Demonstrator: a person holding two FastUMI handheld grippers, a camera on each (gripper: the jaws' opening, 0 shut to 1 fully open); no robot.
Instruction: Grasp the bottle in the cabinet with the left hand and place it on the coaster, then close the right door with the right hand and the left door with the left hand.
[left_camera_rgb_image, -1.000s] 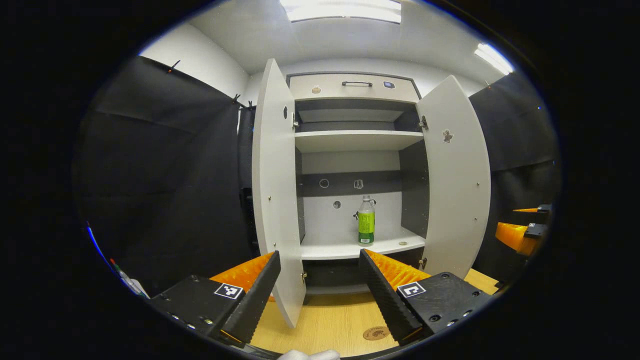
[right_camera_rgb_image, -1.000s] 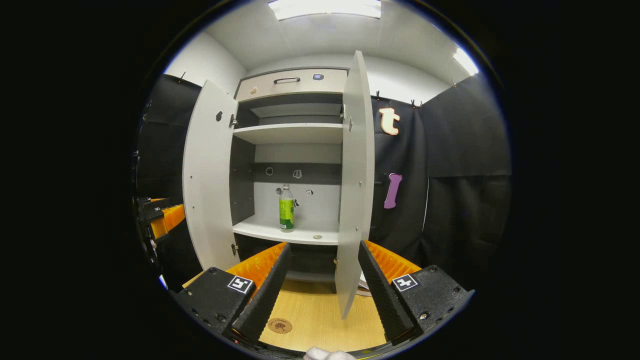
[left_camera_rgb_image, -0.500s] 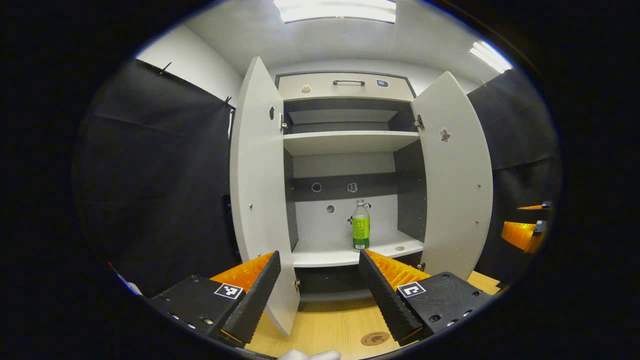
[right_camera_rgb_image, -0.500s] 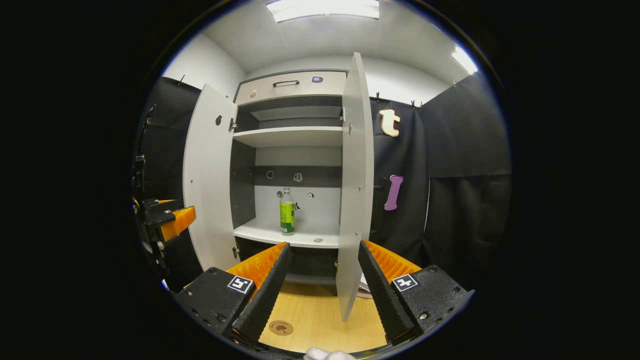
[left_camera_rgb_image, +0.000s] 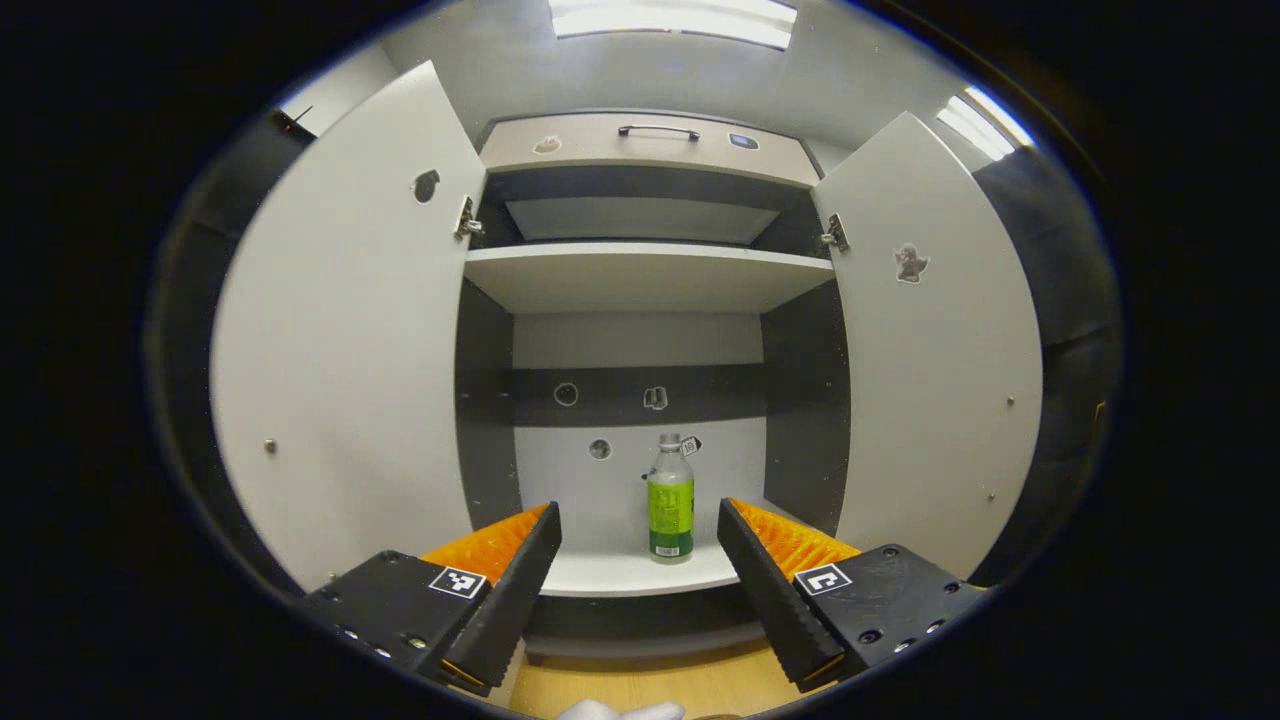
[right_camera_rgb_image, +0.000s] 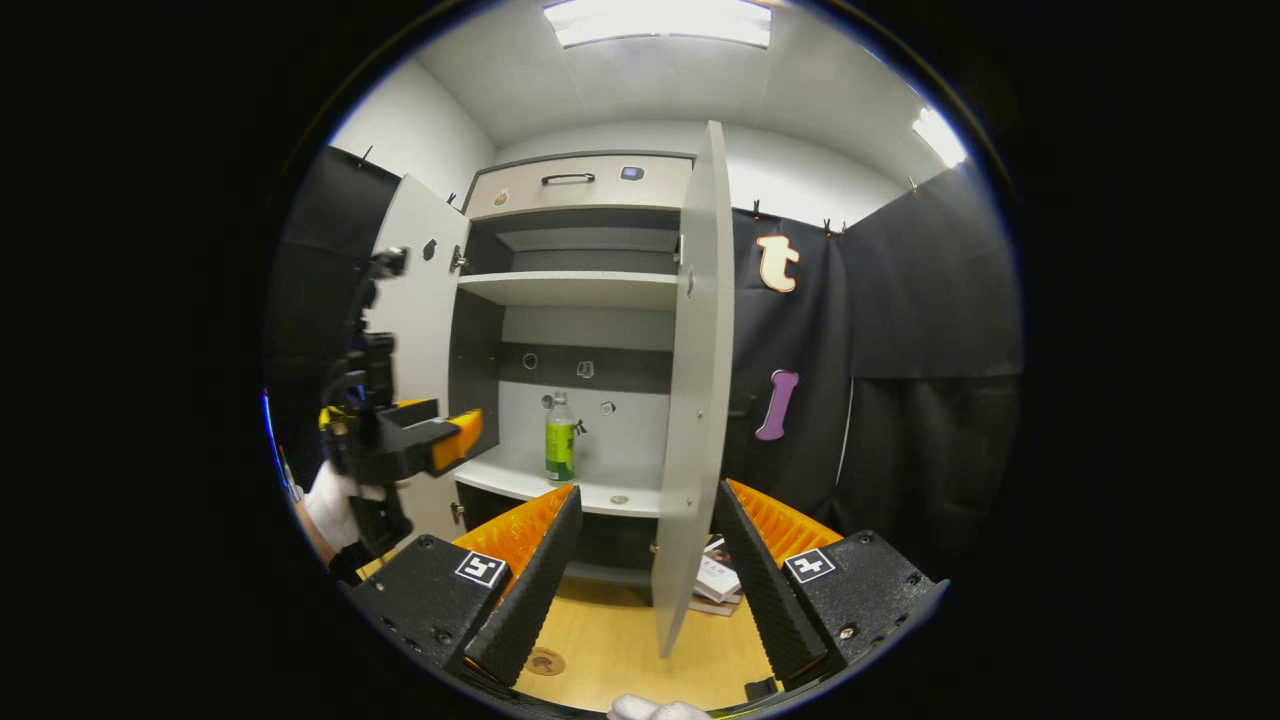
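— Evidently the left gripper (left_camera_rgb_image: 635, 560) has advanced between both open doors since a second ago; status?
— Fingers wide, holding nothing. The bottle (left_camera_rgb_image: 670, 500) stands upright on the lower shelf (left_camera_rgb_image: 620, 572), framed between them but not yet reached.
— And the right gripper (right_camera_rgb_image: 640, 560)?
— Fingers wide, empty, near the right door (right_camera_rgb_image: 695, 400). Grasp pending.

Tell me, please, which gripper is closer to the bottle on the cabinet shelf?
The left gripper is closer: open and lined up in front of the bottle, near the shelf. The right gripper hangs back by the right door.
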